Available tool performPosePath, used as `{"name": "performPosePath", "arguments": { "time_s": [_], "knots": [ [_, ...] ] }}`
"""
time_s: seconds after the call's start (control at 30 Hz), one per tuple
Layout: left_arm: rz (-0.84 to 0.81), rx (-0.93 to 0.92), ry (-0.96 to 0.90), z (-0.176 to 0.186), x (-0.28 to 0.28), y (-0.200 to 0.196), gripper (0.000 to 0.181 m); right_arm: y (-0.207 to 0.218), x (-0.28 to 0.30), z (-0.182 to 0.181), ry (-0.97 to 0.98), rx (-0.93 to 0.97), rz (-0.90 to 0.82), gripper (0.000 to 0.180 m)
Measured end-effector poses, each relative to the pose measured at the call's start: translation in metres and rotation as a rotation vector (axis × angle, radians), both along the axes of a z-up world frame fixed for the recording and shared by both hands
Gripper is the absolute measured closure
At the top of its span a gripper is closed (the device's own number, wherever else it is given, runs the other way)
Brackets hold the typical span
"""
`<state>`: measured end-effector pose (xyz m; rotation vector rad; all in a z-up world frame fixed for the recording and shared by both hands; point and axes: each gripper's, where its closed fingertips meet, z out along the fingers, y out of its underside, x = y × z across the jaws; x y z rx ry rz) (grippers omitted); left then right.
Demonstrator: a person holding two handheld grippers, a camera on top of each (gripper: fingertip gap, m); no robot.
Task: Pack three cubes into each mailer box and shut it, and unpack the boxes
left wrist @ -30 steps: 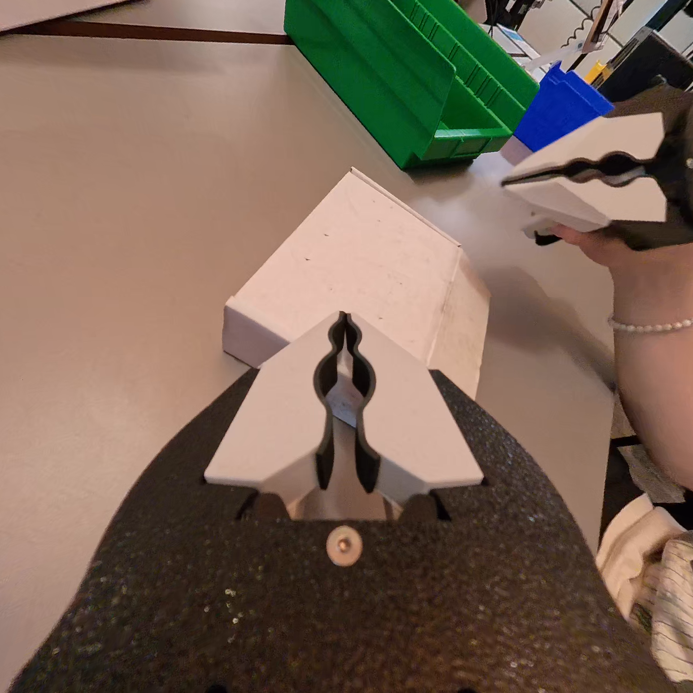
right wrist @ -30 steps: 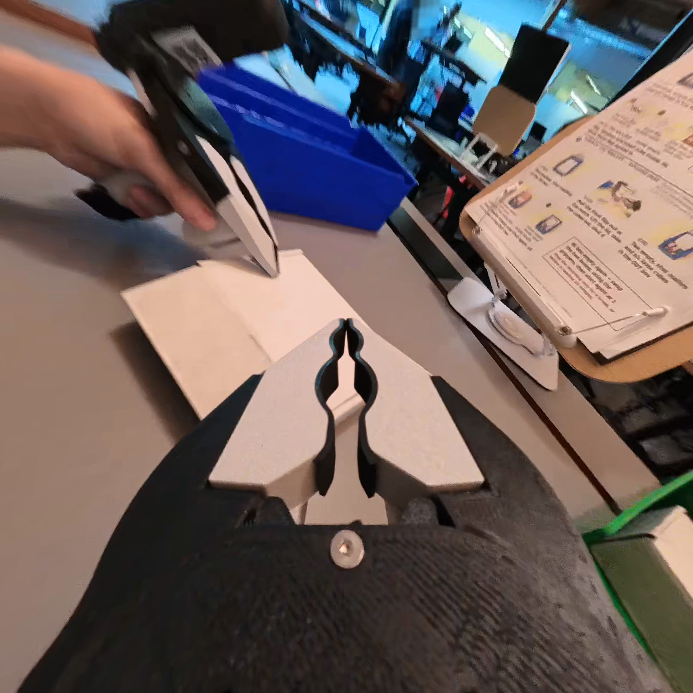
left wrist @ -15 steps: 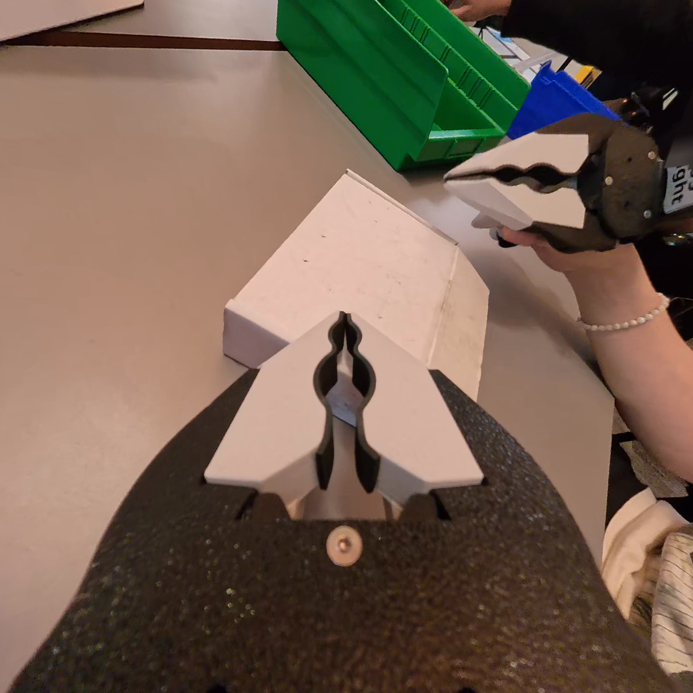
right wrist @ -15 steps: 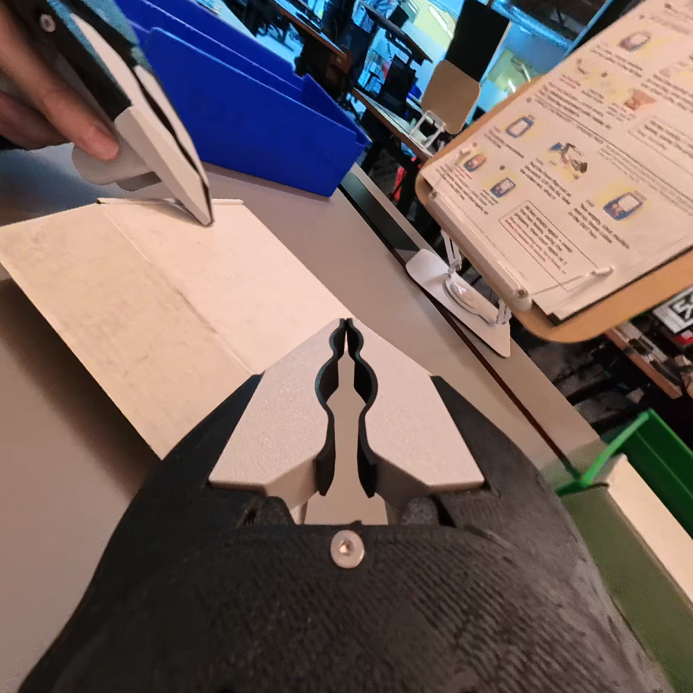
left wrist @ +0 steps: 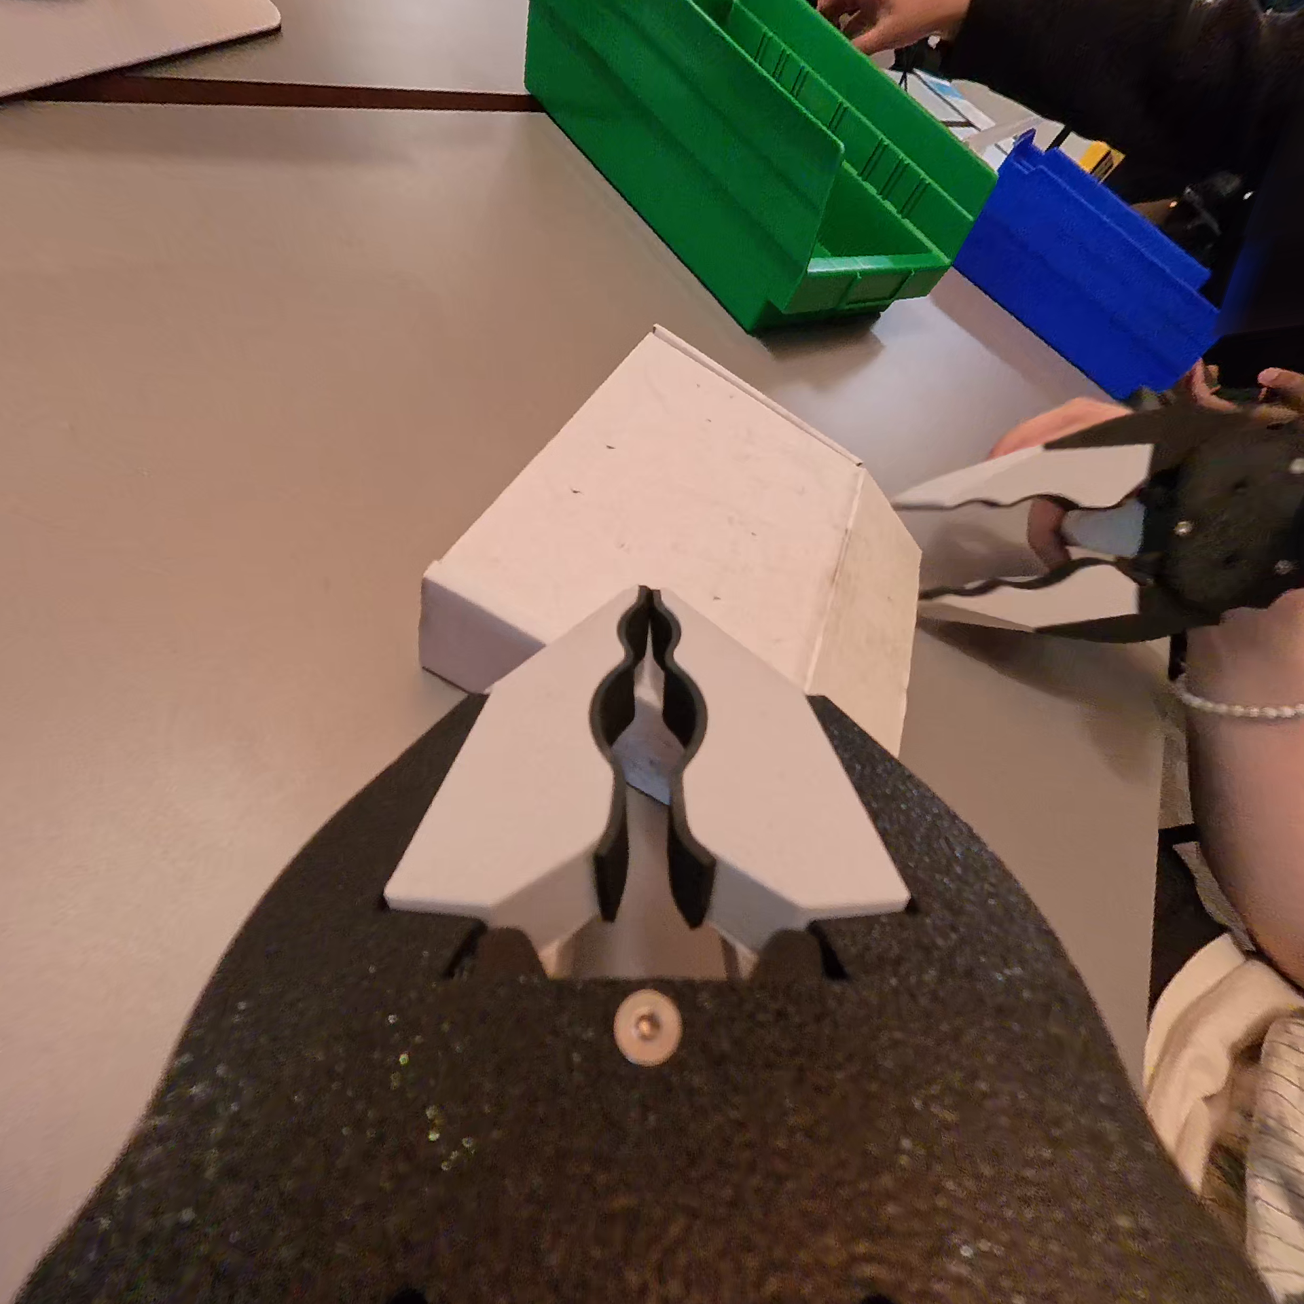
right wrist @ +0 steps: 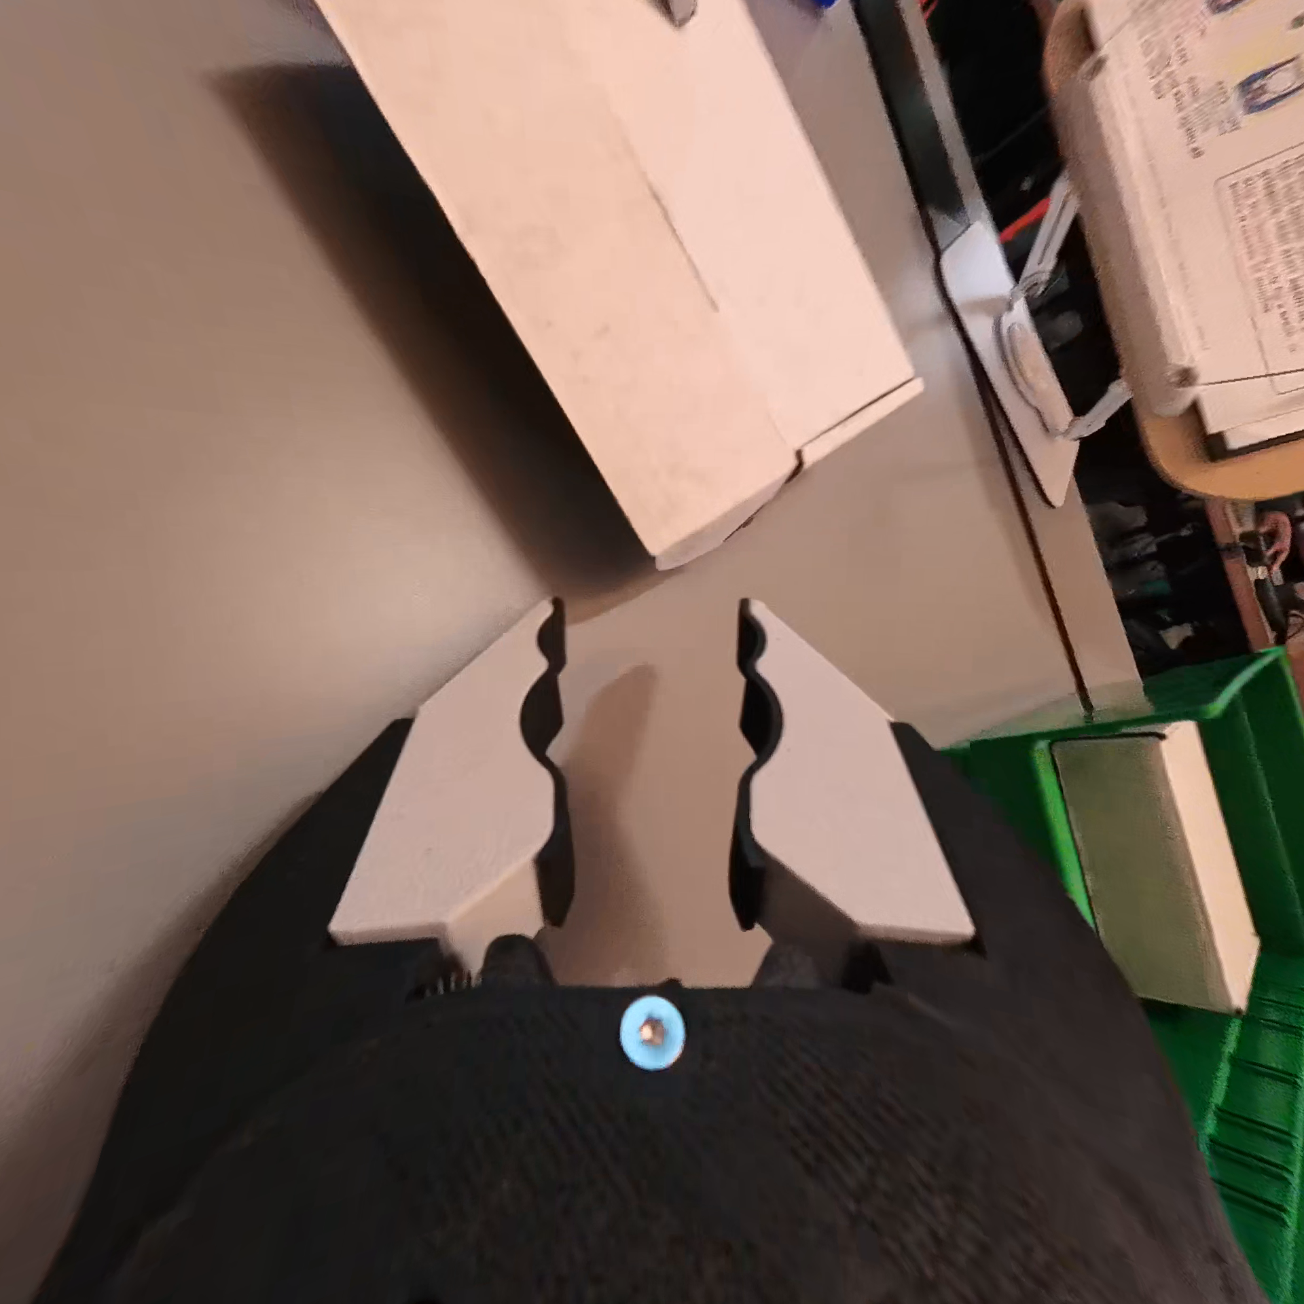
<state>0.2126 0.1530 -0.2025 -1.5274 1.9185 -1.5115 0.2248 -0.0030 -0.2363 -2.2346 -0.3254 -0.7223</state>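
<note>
1. right hand-held gripper has its fingers spread wide with nothing between them; it hangs over the bare desk, tips just short of the near corner of the white mailer box.
2. left hand-held gripper has its fingers pressed together, and its tips sit over the box's near edge in its own view; whether they touch the cardboard i cannot tell.
3. the mailer box lies closed and flat on the desk. in the right wrist view its long axis runs from the near corner away toward the far left, so the box lies straight ahead and slightly up-frame of the open fingers.
4. in the left wrist view the right hand-held gripper comes in from the right, level with the box's right side flap and just beside it; it looks best placed to take that flap.
5. around: a green bin and a blue bin stand beyond the box, well apart from it. a clipboard with sheets is off the desk's right edge. nothing stands between the open fingers and the box.
</note>
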Motion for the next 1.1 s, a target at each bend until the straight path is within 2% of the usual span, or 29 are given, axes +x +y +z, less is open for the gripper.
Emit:
{"name": "performPosePath", "arguments": {
  "time_s": [0.03, 0.27, 0.33, 0.47, 0.6, 0.87, 1.0, 1.1],
  "knots": [
    [-0.002, -0.003, 0.002, 0.000, 0.000, 0.000, 0.181, 0.002, 0.002, -0.005, -0.001, -0.019, -0.009, 0.142],
    [-0.008, 0.038, 0.003, 0.000, 0.000, 0.000, 0.181, 0.024, 0.006, -0.002, -0.030, 0.091, -0.039, 0.151],
    [-0.012, 0.032, 0.003, 0.000, 0.000, 0.000, 0.181, 0.022, 0.013, 0.000, -0.078, 0.076, -0.071, 0.168],
    [-0.010, 0.006, 0.009, -0.001, 0.005, 0.001, 0.181, 0.022, 0.006, 0.002, 0.048, 0.122, -0.075, 0.170],
    [-0.050, 0.001, 0.034, -0.001, 0.012, -0.006, 0.181, 0.017, -0.001, 0.004, 0.128, 0.165, -0.060, 0.170],
    [-0.103, 0.066, 0.050, -0.001, 0.037, -0.033, 0.181, -0.012, 0.030, -0.001, -0.027, 0.068, -0.152, 0.168],
    [-0.103, 0.112, 0.053, -0.001, 0.045, -0.036, 0.181, -0.013, 0.038, -0.007, -0.046, 0.004, -0.103, 0.152],
    [-0.087, 0.115, 0.045, -0.001, 0.046, -0.036, 0.181, -0.024, 0.034, 0.006, -0.006, 0.029, -0.065, 0.136]
  ]
}}
